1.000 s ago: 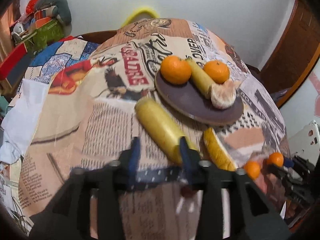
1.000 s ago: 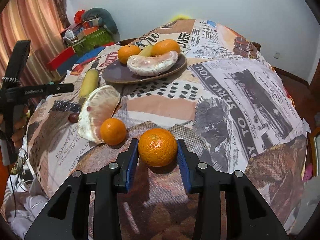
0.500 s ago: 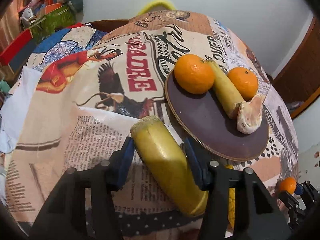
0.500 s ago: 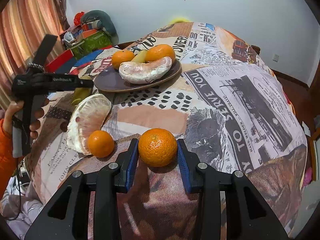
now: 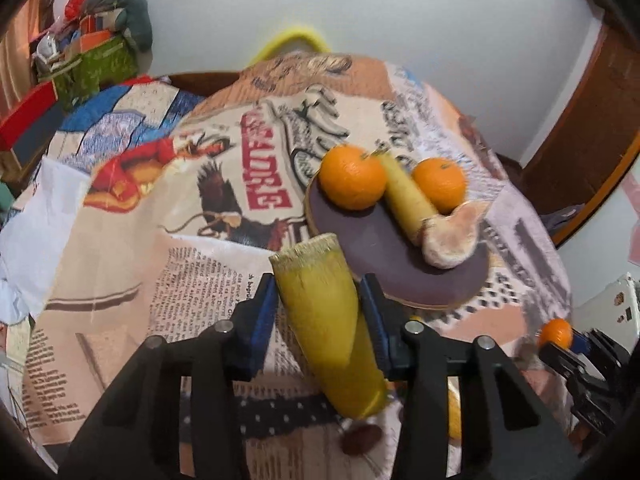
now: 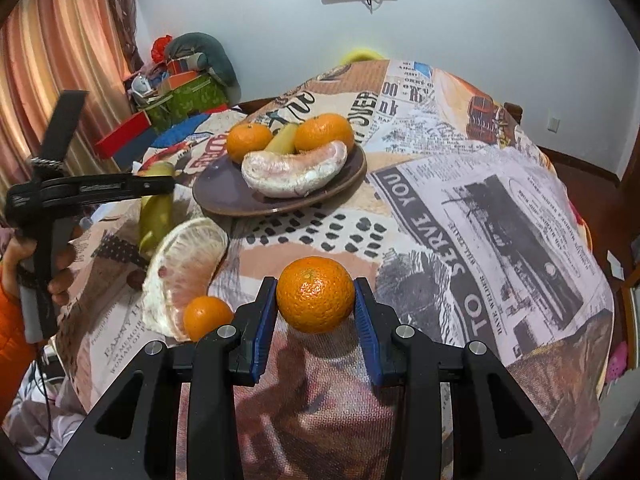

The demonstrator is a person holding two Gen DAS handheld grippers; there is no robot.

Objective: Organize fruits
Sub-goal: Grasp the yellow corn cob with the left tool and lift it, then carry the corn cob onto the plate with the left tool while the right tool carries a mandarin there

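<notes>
A yellow-green cut stalk (image 5: 324,320) sits tilted between the blue pads of my left gripper (image 5: 318,300), just short of the dark plate (image 5: 380,280). The jaws are closing, and both pads touch the stalk's sides. In the right wrist view the stalk (image 6: 154,212) hangs from that gripper, clear of the cloth. My right gripper (image 6: 315,292) is shut on a mandarin (image 6: 315,294) low over the tablecloth. The plate (image 6: 228,188) holds two mandarins (image 6: 249,142), a second stalk (image 6: 284,138) and a peeled pomelo segment (image 6: 296,172).
A second pomelo segment (image 6: 184,264) and a small mandarin (image 6: 207,317) lie on the printed tablecloth (image 6: 480,208) left of my right gripper. A dark small fruit (image 5: 362,438) lies under the stalk. A hand (image 6: 60,276) holds the left gripper's handle. Boxes and bags (image 6: 180,88) stand behind.
My left gripper moved forward along the stalk, its jaws narrowed onto it, and the stalk came up tilted. The right gripper stayed put with its mandarin.
</notes>
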